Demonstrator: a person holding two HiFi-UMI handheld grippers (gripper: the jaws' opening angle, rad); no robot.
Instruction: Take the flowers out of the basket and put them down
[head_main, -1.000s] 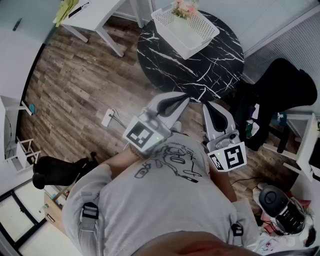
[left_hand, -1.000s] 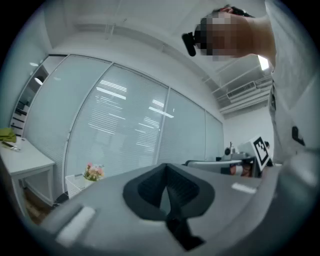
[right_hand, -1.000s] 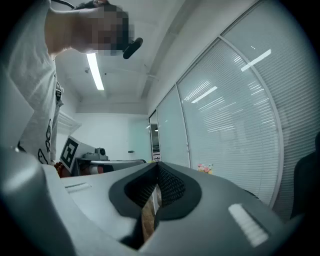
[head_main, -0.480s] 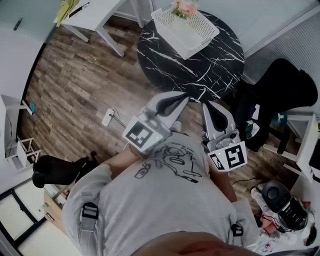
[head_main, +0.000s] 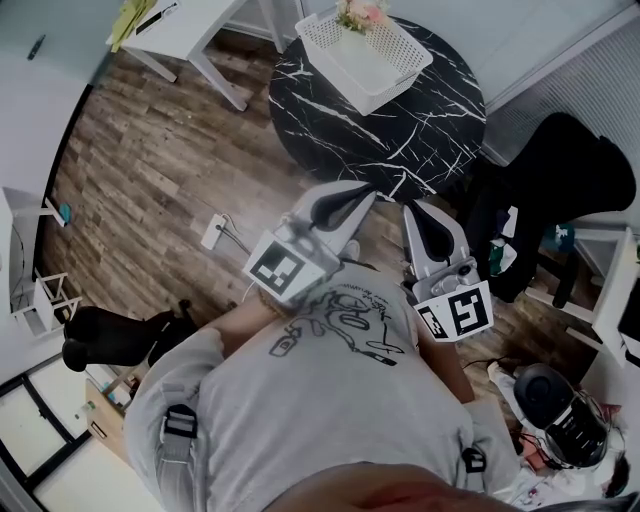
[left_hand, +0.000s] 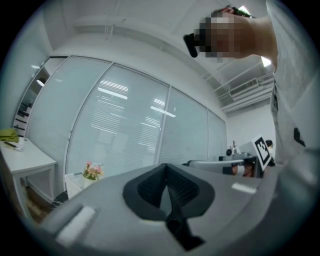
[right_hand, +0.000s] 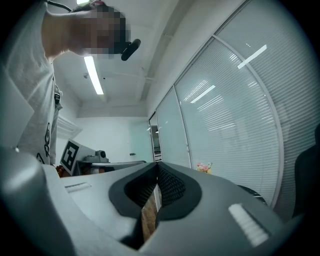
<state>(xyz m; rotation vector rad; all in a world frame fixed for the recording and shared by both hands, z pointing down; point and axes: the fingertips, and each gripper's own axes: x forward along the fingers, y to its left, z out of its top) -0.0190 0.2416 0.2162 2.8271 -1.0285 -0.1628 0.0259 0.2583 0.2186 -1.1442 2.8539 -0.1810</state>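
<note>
At the tabletop's far edge, found the flowers (head_main: 362, 14) still standing in the far end of the basket (head_main: 400, 85). Saw nothing lifted out and nothing laid on the tabletop (head_main: 400, 150). Judged the task not yet begun, with all of it left: reach, grasp, lift, set down.

Noted the left gripper (head_main: 368, 193) and right gripper (head_main: 413, 206) close to the chest, by the tabletop's near edge and well apart from the basket. Read both as pressed fully together, with nothing between the jaws.

Could not make out stems, or whether the flowers sat in a pot or loose: small and cut off by the frame's top in the head view, tiny and distant in both gripper views. Could not count the blooms. Could not see the basket's far wall behind them.
</note>
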